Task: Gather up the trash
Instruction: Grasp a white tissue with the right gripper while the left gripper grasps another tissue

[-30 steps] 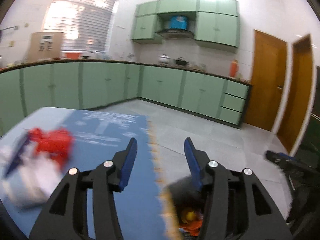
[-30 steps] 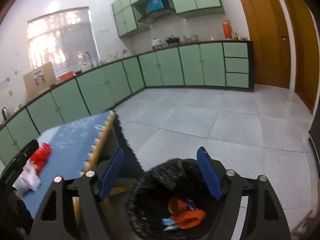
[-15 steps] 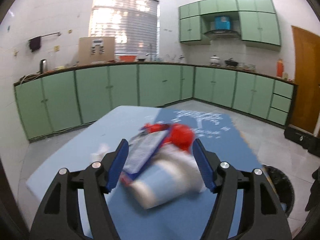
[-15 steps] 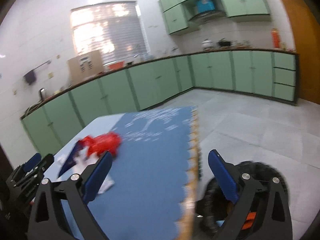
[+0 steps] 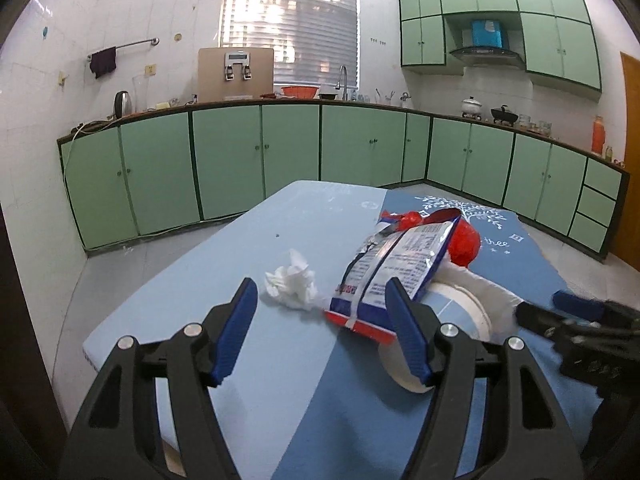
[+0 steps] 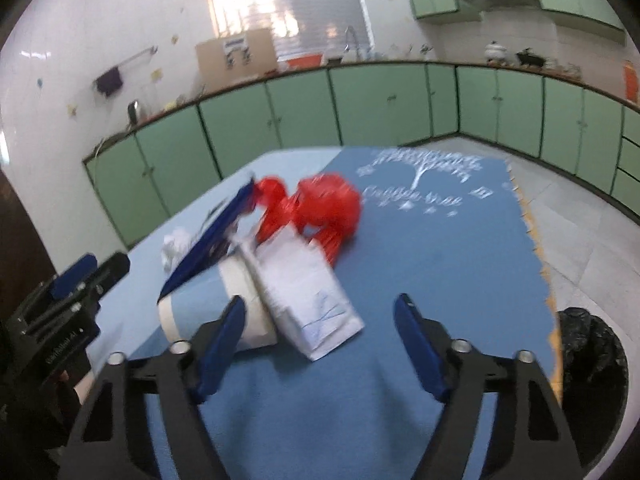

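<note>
Both claws now face the bench (image 5: 168, 300) instead of the bin (image 6: 592, 360). Left claw (image 5: 320, 320) spread, empty; right claw (image 6: 320, 336) closing on nothing. Beyond lie cup (image 6: 240, 304), snack packet (image 5: 396, 268), tissue (image 5: 290, 282), seemingly red plastic (image 6: 328, 204).

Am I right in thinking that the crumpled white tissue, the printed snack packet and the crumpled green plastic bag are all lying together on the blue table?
Not quite: the crumpled plastic bag is red, not green, as the right wrist view shows. The rest holds: the crumpled white tissue and the printed snack packet lie with it on the blue table.
</note>
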A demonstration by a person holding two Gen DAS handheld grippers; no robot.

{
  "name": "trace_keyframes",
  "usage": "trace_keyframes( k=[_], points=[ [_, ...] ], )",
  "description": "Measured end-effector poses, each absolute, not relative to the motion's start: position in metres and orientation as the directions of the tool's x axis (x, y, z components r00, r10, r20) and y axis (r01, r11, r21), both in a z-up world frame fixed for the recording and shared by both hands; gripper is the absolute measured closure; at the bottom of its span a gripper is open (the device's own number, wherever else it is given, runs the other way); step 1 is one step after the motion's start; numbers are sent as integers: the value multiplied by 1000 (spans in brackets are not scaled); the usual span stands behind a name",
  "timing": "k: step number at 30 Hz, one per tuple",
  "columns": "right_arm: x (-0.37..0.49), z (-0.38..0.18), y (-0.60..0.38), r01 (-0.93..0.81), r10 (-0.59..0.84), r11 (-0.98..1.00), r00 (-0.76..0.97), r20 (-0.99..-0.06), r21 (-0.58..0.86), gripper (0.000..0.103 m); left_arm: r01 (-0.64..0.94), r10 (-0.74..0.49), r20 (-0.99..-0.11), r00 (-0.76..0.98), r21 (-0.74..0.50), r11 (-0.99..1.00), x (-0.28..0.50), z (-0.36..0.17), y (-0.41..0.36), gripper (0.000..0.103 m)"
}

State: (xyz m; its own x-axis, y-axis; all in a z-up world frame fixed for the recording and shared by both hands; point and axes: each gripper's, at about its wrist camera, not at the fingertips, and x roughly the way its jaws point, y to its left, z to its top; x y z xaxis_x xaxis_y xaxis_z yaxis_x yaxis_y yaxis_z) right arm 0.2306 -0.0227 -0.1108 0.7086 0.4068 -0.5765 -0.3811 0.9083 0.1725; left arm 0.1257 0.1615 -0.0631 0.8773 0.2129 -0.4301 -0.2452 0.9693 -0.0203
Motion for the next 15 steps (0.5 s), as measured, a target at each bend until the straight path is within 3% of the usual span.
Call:
trace_keyframes(
  k=[2,5,7,9,15],
  points=[
    [234,-118,-17,-393,420,901,686,-594,183,46,-243,210,-434,876,-22,970,128,-65,165,39],
    [239,-124,-13,-422,457,881,646,-611,213,67,-245,212,-440,873,-21,969,129,-70,171,38],
    [241,-126,-11,-449,489,862,621,-613,233,86,-248,212,-450,867,-21,969,132,-71,173,38],
    [242,-127,-10,-466,508,850,606,-613,245,96,-253,218,-453,864,-17,967,134,-73,177,38],
    [236,-119,-18,-467,519,847,627,-581,253,100,-287,250,-456,854,-12,958,148,-75,189,38]
  ],
)
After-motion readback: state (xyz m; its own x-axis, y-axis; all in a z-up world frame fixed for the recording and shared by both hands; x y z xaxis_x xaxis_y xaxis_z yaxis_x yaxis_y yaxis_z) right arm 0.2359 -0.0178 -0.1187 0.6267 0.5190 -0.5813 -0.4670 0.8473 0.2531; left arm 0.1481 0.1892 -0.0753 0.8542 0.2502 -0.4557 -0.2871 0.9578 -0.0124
